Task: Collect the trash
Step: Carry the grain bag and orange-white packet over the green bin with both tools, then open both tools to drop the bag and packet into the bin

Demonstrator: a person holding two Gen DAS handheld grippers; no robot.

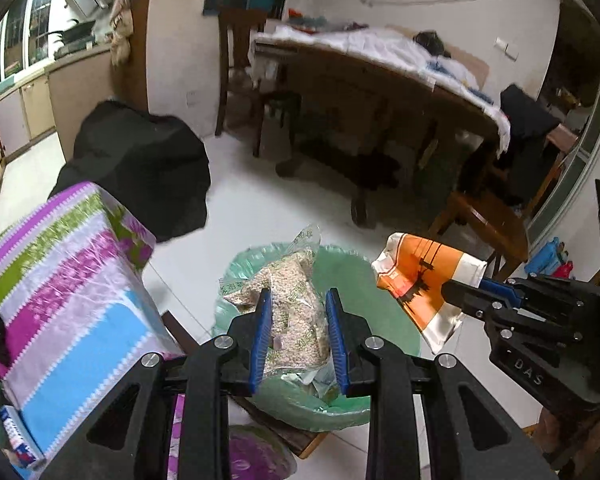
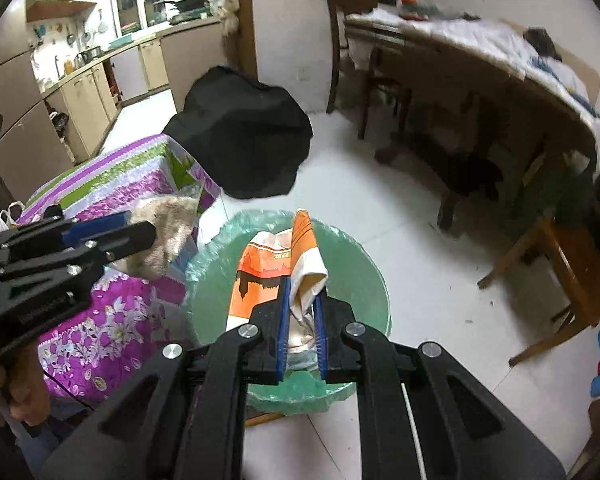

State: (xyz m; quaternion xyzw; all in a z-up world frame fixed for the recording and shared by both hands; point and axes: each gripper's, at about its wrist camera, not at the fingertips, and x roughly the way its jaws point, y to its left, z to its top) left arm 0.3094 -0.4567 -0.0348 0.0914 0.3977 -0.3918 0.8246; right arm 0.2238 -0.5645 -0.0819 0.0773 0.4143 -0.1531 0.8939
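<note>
My left gripper [image 1: 299,300] is shut on a clear bag of beige grains [image 1: 296,312], held over the green-lined trash bin [image 1: 364,276]. In the right wrist view the same bag [image 2: 162,236] hangs at the left, in the left gripper [image 2: 152,234]. My right gripper [image 2: 302,290] is shut on an orange and white wrapper [image 2: 268,280], also above the bin [image 2: 352,280]. Seen from the left wrist, that wrapper [image 1: 424,276] sits at the right with the right gripper [image 1: 450,290] on it. Both point down at the bin.
A table with a striped, flowered cloth [image 1: 72,280] stands left of the bin. A black cloth-covered object [image 1: 140,164] is behind it. A large wooden table [image 1: 380,92] with chairs [image 2: 560,272] fills the back right. White floor tiles [image 2: 420,216] lie around.
</note>
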